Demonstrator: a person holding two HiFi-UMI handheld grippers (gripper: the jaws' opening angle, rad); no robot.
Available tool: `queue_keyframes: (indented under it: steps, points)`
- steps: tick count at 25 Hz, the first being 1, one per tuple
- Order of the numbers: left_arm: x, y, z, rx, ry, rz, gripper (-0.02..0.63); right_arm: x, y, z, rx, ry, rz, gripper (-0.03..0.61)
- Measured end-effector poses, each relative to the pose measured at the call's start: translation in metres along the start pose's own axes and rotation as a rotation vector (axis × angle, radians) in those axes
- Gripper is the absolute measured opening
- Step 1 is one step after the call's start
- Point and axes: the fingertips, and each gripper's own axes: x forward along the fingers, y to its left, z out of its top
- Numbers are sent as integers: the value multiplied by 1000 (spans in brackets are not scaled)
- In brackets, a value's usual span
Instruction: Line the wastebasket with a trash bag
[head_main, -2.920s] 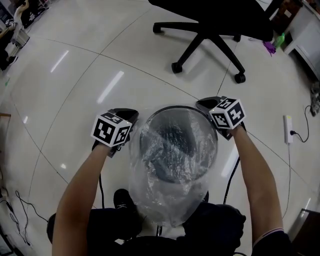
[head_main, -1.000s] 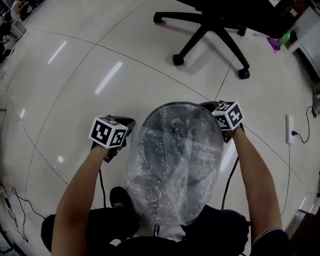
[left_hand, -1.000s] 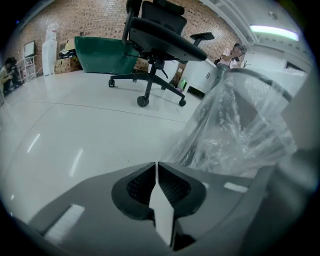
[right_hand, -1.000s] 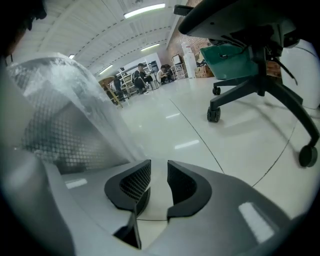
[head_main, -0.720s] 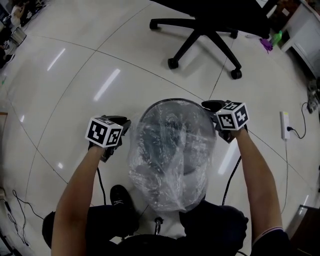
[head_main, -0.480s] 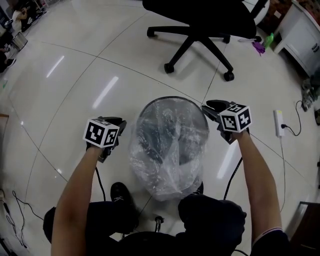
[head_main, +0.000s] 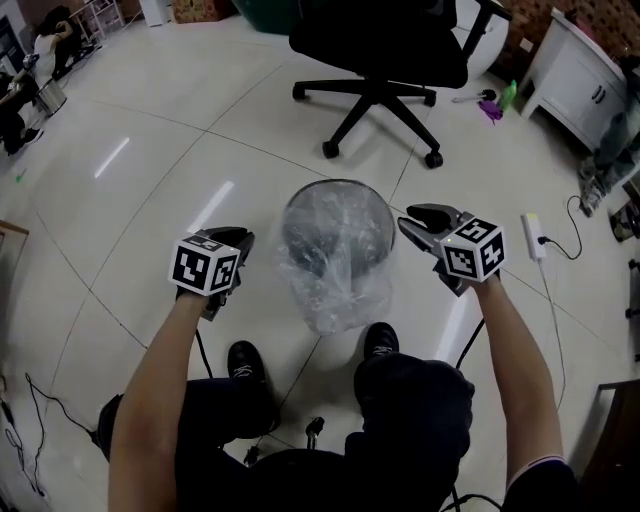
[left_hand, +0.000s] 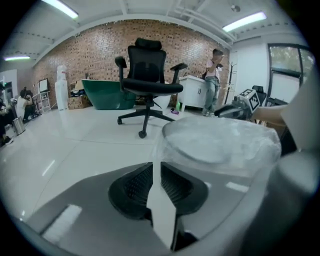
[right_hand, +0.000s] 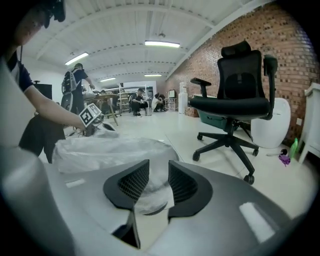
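Note:
A round wastebasket (head_main: 337, 192) stands on the floor, lined with a clear trash bag (head_main: 335, 275) whose loose edge hangs down over its outside. My left gripper (head_main: 232, 238) hovers left of it, apart from the plastic; its jaws stand a narrow slit apart and are closing, with nothing between them. To the right of the basket my right gripper (head_main: 418, 217) is open and empty. In the left gripper view the bagged basket (left_hand: 220, 145) lies ahead of that gripper (left_hand: 153, 169), to the right. In the right gripper view the bag (right_hand: 107, 149) lies ahead of my right gripper (right_hand: 158, 171), to the left.
A black office chair (head_main: 385, 60) stands just beyond the basket. A white power strip (head_main: 531, 235) with cable lies at right, near a white cabinet (head_main: 580, 80). The person's shoes (head_main: 243, 365) flank the basket's near side. People stand in the background.
Both grippers have come off the bag's rim, risen and drawn outward. The bag stays over the basket, which now looks smaller and farther below.

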Motion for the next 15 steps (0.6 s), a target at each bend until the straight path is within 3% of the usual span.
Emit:
queue_keyframes:
  steps: [6,15]
  points:
    - [-33,-52,-20,42,-57,-44,58,-32,81,15,-81,-51,73,121]
    - [-53,-88,-41,-12,-82,-41,58,-51,187,30,-147,-106,241,135]
